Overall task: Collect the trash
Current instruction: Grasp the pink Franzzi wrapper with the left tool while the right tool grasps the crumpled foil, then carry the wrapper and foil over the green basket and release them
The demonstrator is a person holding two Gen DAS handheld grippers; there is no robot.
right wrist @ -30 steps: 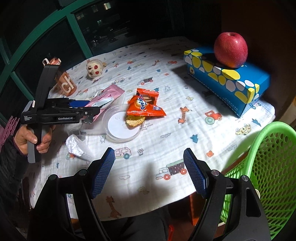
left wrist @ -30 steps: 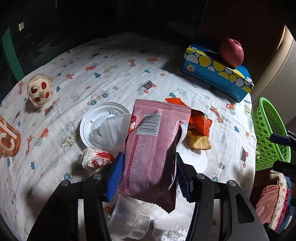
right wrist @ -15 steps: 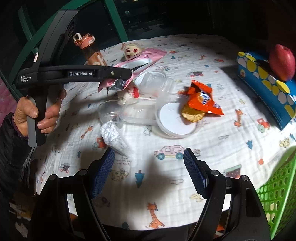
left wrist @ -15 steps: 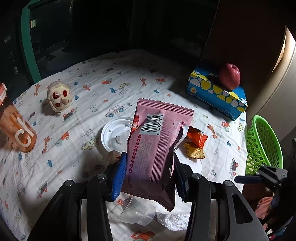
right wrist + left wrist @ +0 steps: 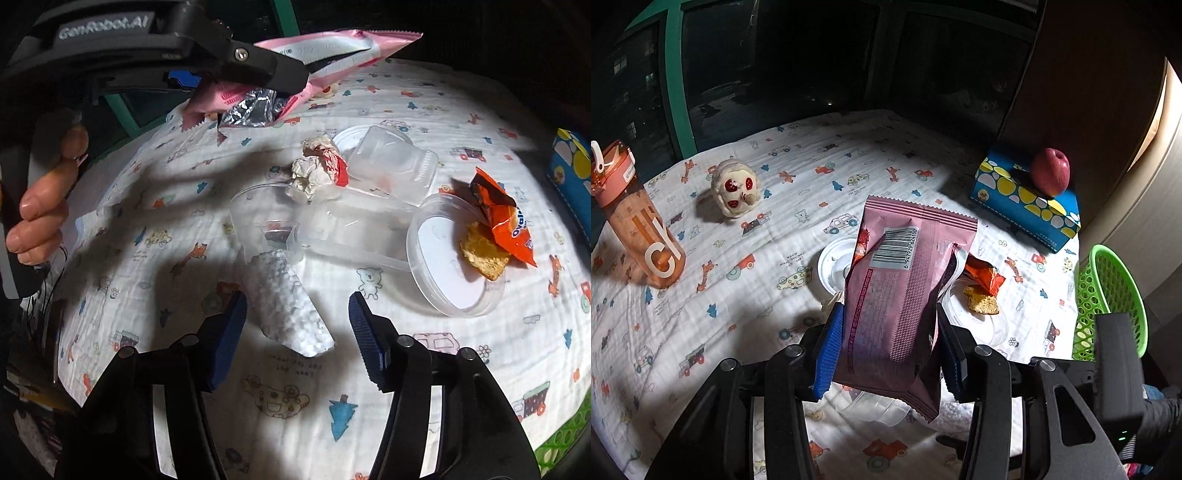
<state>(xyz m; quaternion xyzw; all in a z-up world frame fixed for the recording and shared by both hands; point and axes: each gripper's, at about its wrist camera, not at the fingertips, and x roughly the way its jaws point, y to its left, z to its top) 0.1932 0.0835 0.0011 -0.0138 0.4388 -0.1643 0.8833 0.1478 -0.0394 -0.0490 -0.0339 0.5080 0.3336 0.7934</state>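
Observation:
My left gripper is shut on a pink snack wrapper and holds it above the table; it also shows in the right wrist view. My right gripper is open, low over a white foam piece that lies between its fingers. On the table lie a crumpled paper ball, clear plastic cups, a clear lid, an orange wrapper and a cracker. A green basket stands at the table's right edge.
An orange water bottle stands at the left. A plush toy lies at the back. A blue tissue box with a red apple on it sits at the back right. A patterned cloth covers the table.
My left gripper has risen and pulled back with the pink wrapper. My right gripper has moved left and down toward the foam piece, away from the basket.

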